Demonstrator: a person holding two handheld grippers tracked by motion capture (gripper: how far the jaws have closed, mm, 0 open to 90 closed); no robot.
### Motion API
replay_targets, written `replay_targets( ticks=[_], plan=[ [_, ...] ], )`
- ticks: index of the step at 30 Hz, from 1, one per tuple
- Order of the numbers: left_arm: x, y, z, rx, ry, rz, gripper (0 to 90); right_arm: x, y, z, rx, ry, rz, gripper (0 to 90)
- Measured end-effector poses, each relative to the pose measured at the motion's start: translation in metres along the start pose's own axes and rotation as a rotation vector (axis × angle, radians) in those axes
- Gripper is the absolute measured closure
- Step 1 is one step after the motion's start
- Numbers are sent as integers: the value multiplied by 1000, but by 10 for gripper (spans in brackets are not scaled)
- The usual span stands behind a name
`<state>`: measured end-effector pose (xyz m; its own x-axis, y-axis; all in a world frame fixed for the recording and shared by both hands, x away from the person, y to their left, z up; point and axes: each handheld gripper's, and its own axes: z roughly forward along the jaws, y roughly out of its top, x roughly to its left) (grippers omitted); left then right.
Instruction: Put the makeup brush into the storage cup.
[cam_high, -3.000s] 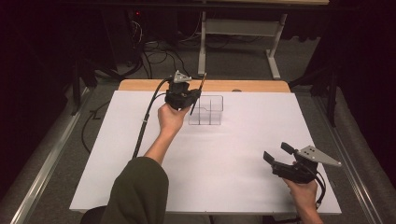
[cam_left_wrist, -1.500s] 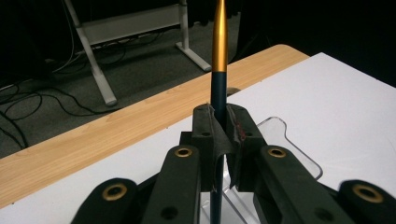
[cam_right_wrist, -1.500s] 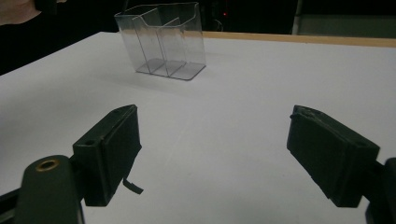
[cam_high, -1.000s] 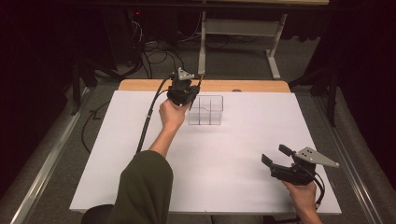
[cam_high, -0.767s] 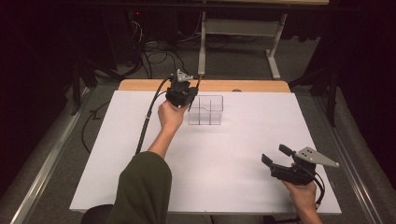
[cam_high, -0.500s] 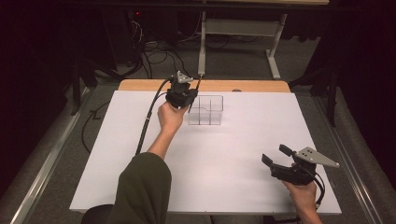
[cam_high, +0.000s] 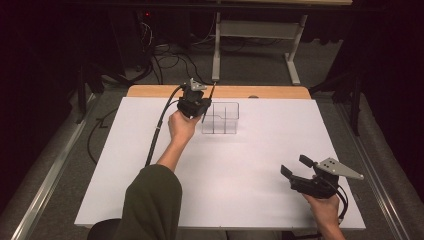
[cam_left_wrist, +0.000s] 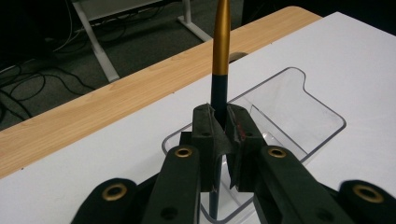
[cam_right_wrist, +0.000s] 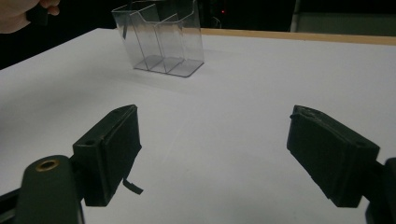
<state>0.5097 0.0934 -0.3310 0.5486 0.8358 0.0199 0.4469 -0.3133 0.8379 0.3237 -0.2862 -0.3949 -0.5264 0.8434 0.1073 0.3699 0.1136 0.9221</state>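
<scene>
Nothing much has shifted over the last three seconds: the left gripper (cam_high: 201, 111) hangs at the same spot by the clear organizer (cam_high: 220, 118), and the right gripper (cam_high: 296, 168) has only settled slightly lower and nearer the table's front right corner.

Seen from above, the left gripper sits at the organizer's left end, near the far edge of the white table top (cam_high: 235, 180), with its cable trailing back along the forearm. Its jaws are clamped on a pen (cam_left_wrist: 220, 70), gripping the dark lower part of the barrel while the golden upper part rises upright above the pads. In the left gripper view the pen's lower end reaches down inside the end compartment of the organizer (cam_left_wrist: 299, 112); whether it touches the bottom I cannot tell.

Over at the near right of the table, the right gripper (cam_right_wrist: 212, 154) is held just above the white surface, well apart from the organizer (cam_right_wrist: 161, 39). Its jaws stand wide apart with nothing between them, pointing toward the organizer across the bare table top (cam_right_wrist: 261, 79).
</scene>
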Motion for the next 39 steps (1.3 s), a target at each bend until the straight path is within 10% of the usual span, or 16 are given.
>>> replay_targets(
  ticks=[5,12,39],
  plan=[
    [0,-1,0,25,-18,5,819,1,0,1,4,3,-4,188],
    [0,0,-7,8,-74,-31,550,1,1,0,-2,-1,-3,189],
    [6,0,-50,-72,-82,-29,305,-1,1,1,-5,-12,1,188]
  ],
)
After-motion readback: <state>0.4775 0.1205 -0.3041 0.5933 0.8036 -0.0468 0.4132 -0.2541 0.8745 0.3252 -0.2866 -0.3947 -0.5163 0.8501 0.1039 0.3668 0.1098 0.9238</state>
